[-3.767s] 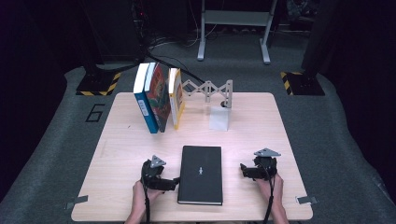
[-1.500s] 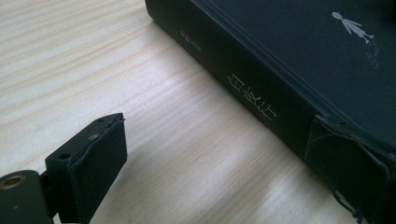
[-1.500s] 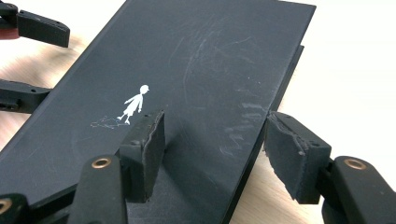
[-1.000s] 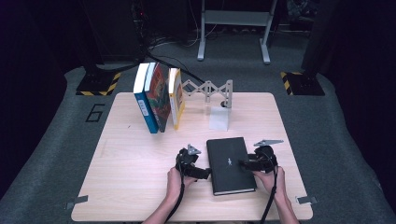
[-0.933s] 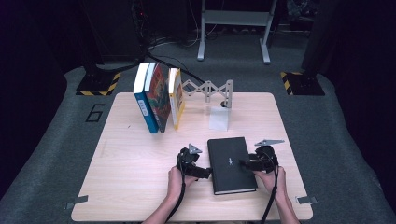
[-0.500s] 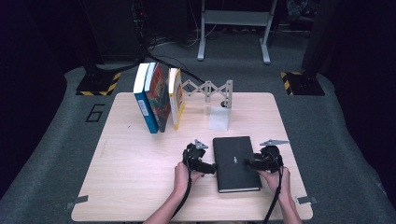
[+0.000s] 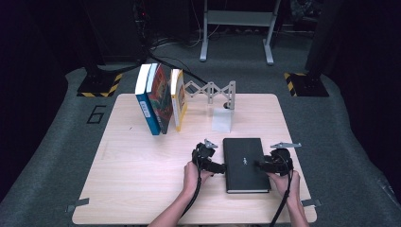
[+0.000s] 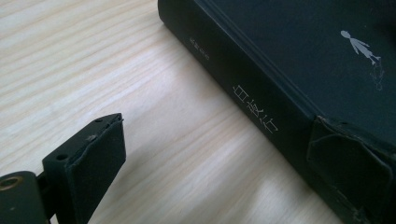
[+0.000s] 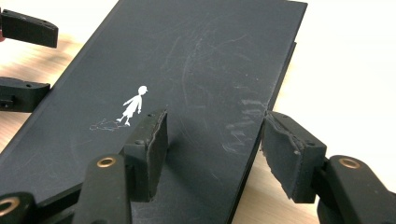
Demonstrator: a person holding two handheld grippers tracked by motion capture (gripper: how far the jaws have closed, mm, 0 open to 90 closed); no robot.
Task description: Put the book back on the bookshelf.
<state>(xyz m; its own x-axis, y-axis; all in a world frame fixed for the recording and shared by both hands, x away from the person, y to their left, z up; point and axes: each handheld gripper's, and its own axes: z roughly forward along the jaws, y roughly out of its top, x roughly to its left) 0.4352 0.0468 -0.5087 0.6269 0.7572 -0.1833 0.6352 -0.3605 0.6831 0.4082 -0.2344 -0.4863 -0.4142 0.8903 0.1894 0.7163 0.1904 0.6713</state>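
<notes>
Lying flat on the wooden table (image 7: 142,179), the black book (image 7: 245,163) is sitting between the two grippers, its cover facing up. The left gripper (image 7: 213,166) is reaching toward the book's spine side with its jaws standing spread: in the left gripper view one jaw is hovering over bare wood, well clear of the book, while the other is sitting up against the spine edge near the corner, with the spine's pale lettering (image 8: 254,107) running between them; whether that jaw is actually touching the spine is hard to tell. The right gripper (image 7: 265,165) is coming in from the opposite long edge, and its jaws are also standing apart, straddling that edge: one jaw is lying over the cover just beside the small white figure (image 9: 133,106) printed there, the other is hanging outside the page edge above the table, with a gap showing between it and the book. Neither pair is pinching the book. Beyond the jaws, farther up the table, three upright books (image 7: 161,99) are leaning beside a grey folding bracket (image 7: 210,90) and a small white block (image 7: 222,120).
</notes>
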